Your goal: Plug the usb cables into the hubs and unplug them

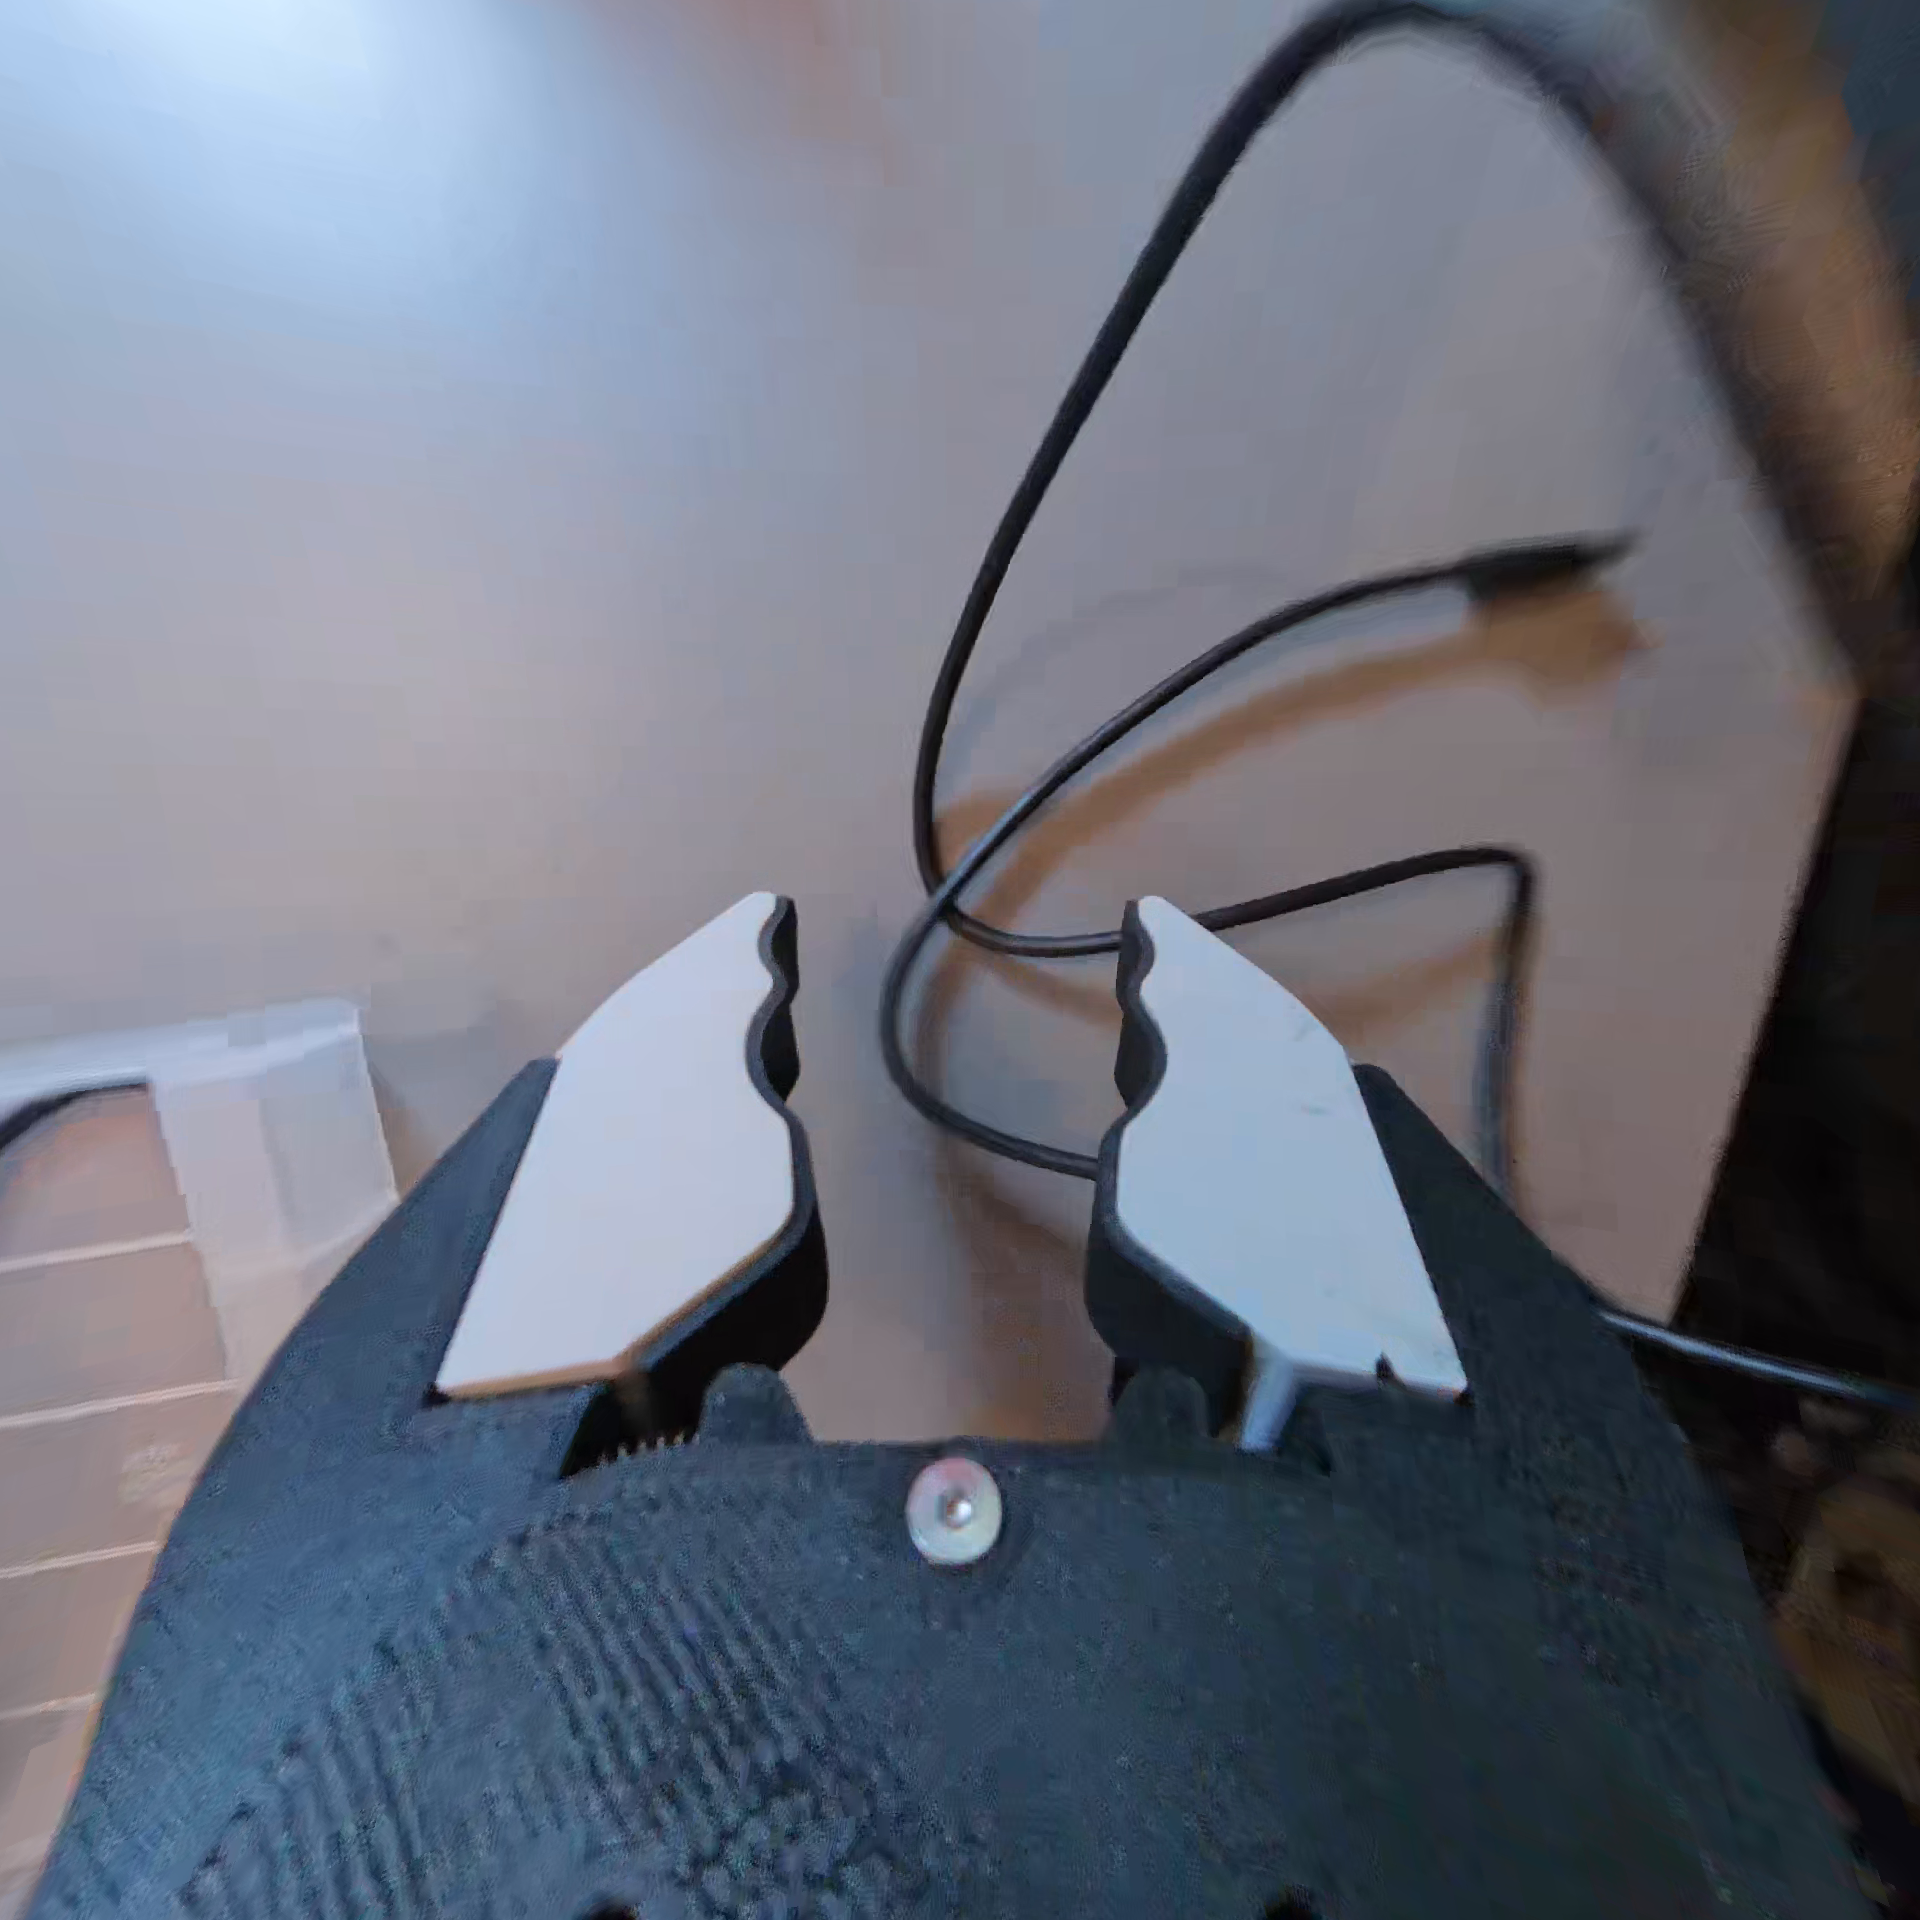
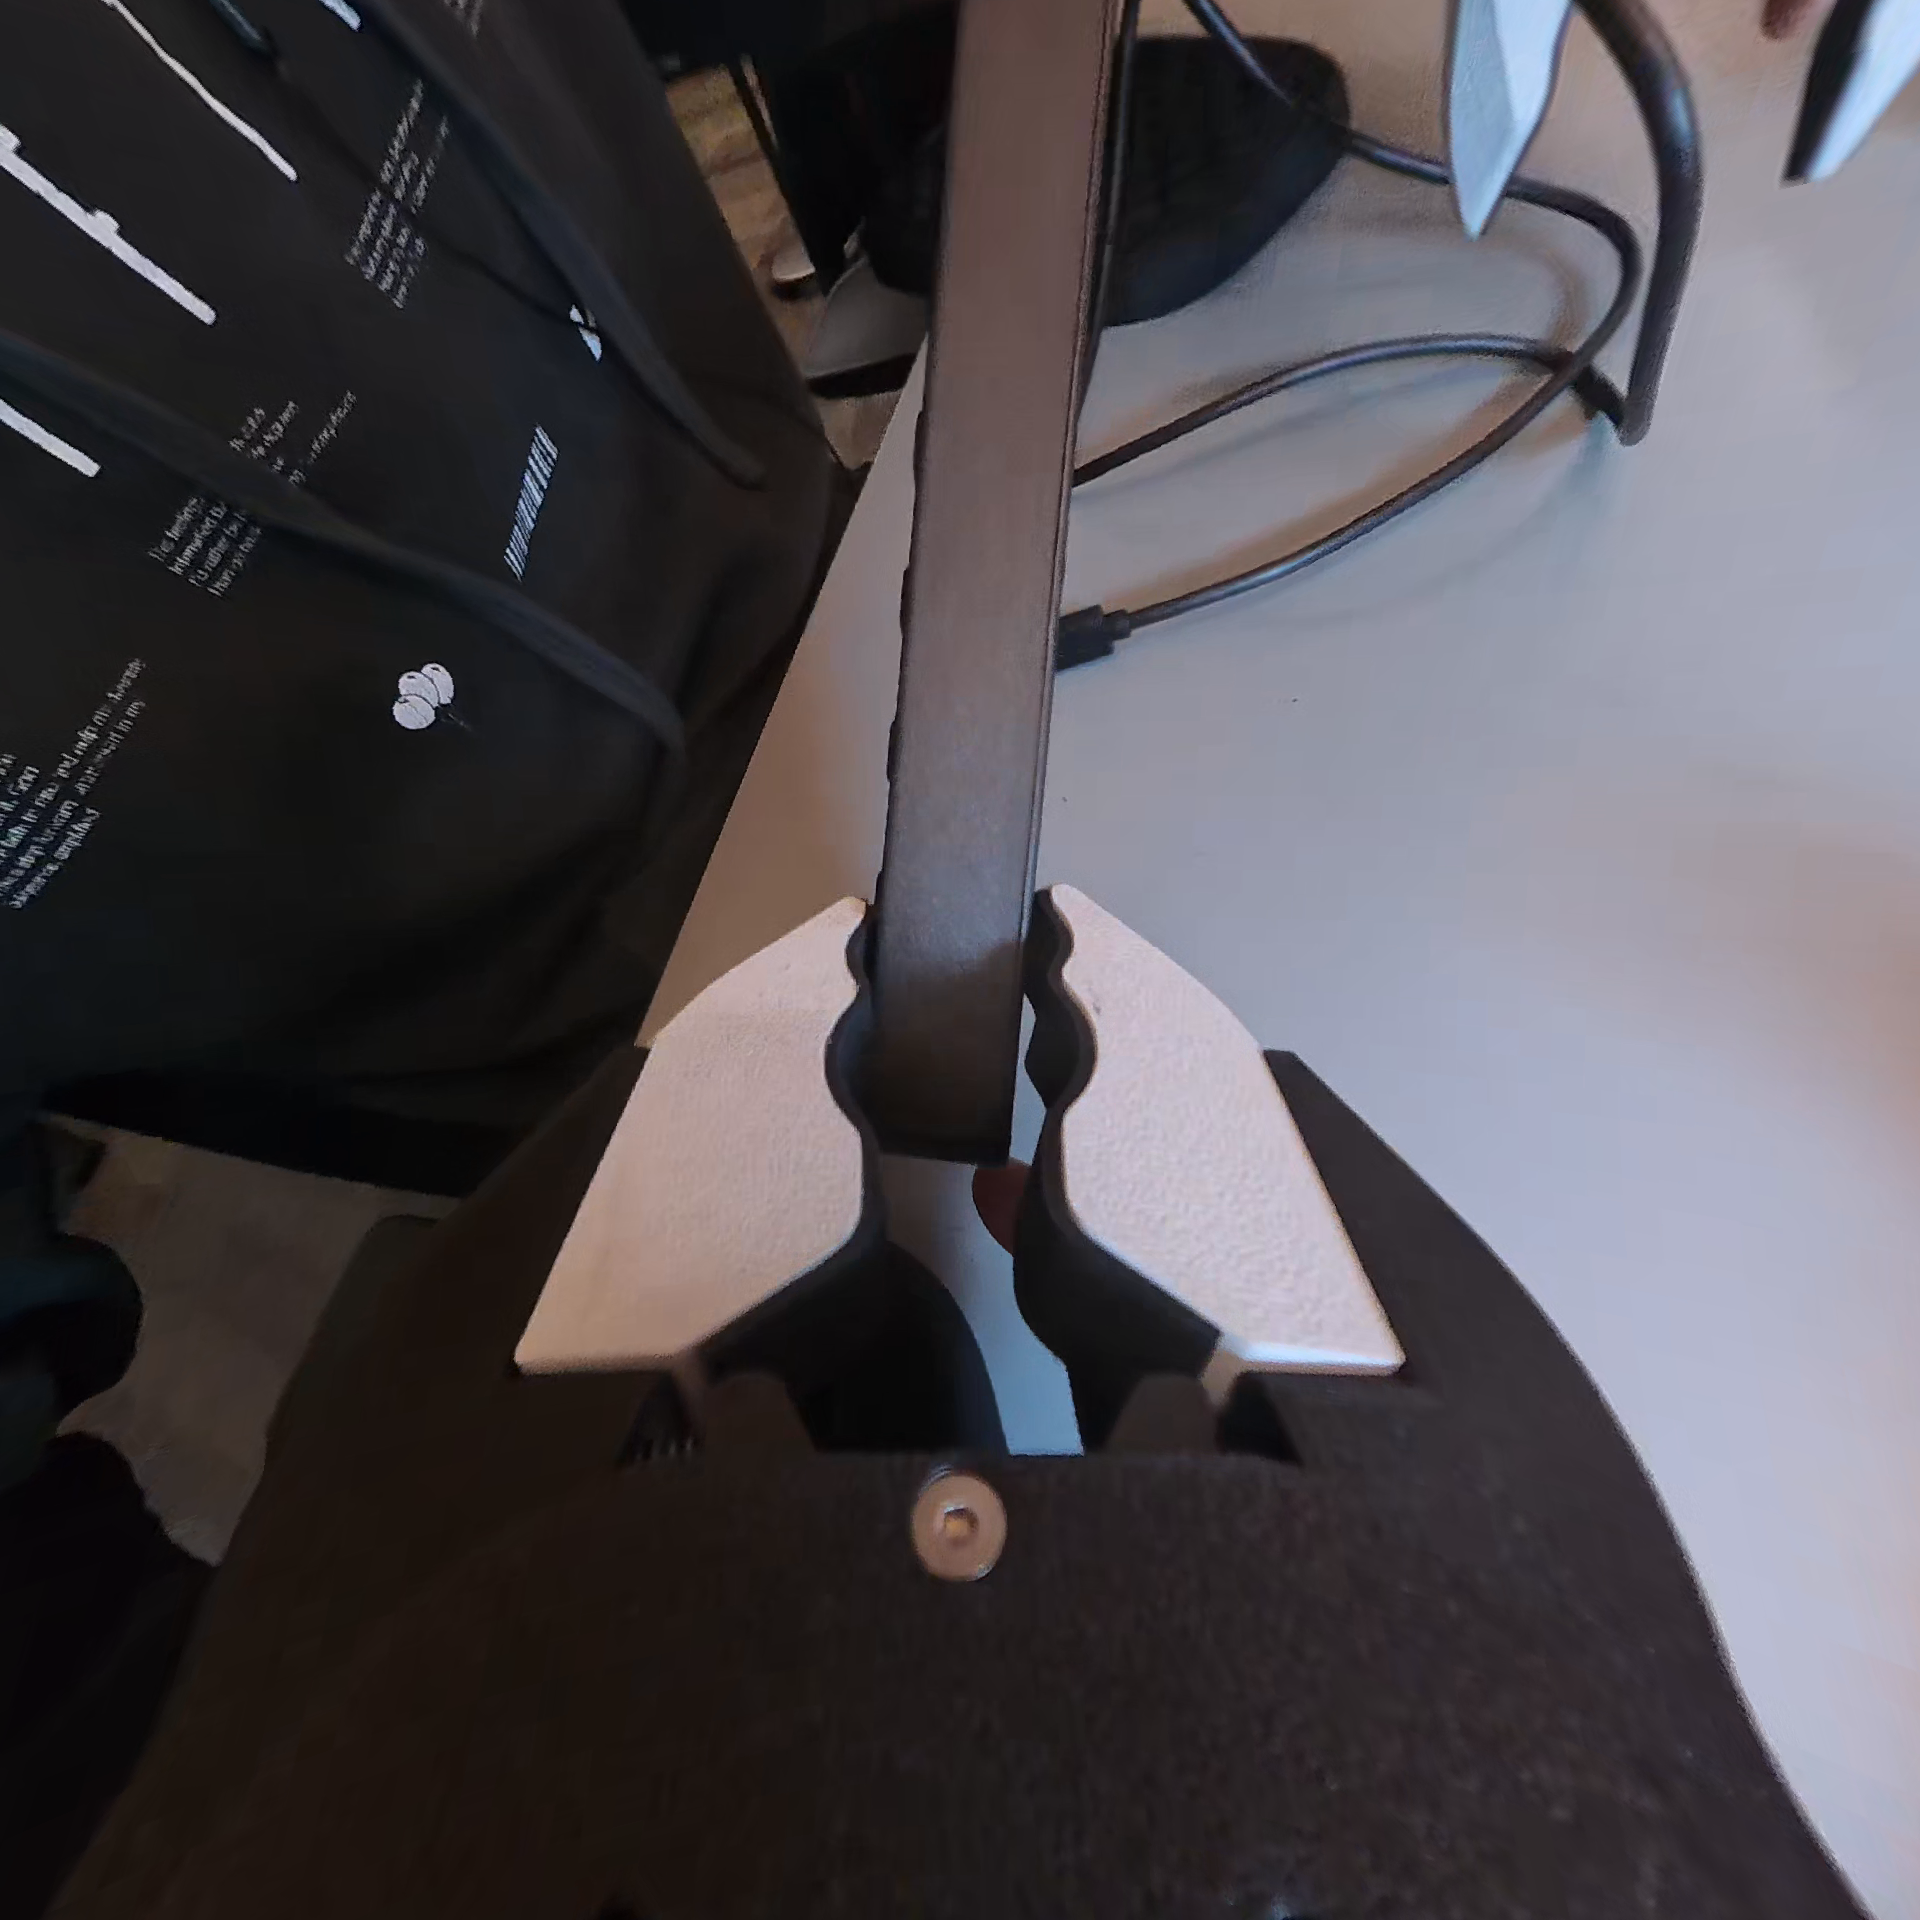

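1. Hub (image 2: 977, 582), a long dark bar, is being held up off the tabletop (image 2: 1455, 935) by the right gripper (image 2: 951, 914); its jaws are pinching the hub's near end, and the far end is reaching away toward the top of the right view.
2. Small openings are showing along the hub's left edge, and nothing is sitting in them as far as that view shows, so I judge that no cable is plugged into this side now.
3. Cable (image 1: 1049, 790), thin and black, is lying in loose loops on the tabletop just ahead of the left gripper (image 1: 956, 935), whose jaws are standing spread with nothing between them.
4. Its plug (image 1: 1548, 566) is lying free on the tabletop, well apart from the left gripper and blurred in the left view; in the right view a plug (image 2: 1091, 634) is resting just beside the hub, not in it.
5. A clear box (image 1: 187, 1174) is sitting at the left, and a dark printed garment (image 2: 312, 520) is hanging past the tabletop edge.
6. Judging by this, plugging is not done here: the left gripper is yet to take the plug, bring it to a port and seat it, with unplugging after. Whether other rounds are finished I cannot tell.
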`<state>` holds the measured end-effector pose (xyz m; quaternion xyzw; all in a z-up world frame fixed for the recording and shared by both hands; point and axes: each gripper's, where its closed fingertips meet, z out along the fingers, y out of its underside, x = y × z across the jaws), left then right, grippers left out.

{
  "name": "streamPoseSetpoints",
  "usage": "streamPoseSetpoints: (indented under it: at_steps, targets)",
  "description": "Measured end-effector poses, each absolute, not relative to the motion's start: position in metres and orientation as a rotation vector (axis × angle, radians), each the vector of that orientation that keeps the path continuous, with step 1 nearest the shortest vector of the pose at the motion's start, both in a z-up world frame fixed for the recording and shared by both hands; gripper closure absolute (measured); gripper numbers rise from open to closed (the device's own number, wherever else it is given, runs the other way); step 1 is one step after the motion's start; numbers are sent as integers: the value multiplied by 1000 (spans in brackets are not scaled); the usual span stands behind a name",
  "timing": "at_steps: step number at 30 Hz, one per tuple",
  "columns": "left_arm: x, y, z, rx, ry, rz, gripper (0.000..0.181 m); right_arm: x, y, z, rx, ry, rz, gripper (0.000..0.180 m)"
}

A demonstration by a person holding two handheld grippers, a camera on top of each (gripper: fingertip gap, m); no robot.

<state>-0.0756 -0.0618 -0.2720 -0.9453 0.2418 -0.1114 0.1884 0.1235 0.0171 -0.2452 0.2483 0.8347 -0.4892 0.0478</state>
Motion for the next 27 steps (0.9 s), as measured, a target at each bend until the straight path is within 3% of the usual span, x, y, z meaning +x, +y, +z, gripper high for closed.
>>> streamPoseSetpoints:
  at_steps: [4, 7, 13, 17, 21, 27]
  targets:
    - [-76, -68, -304, -2835, 909, -207, 123, 127, 14, -245, 742, 2565, -1470, 154]
    - [-71, -70, -303, -2864, 938, -277, 149, 127, 17, -243, 758, 2576, -1488, 154]
    - [-54, -69, -304, -2750, 997, -273, 171, 118, 27, -238, 831, 2576, -1636, 154]
    - [-40, -59, -303, -2630, 914, -314, 174, 107, 24, -231, 844, 2563, -1735, 154]
    - [-14, -31, -260, -2308, 602, -635, 176, 91, 14, -218, 893, 2455, -1892, 154]
    - [19, -24, -216, -1973, 562, -914, 176, 74, 8, -204, 998, 2225, -2025, 154]
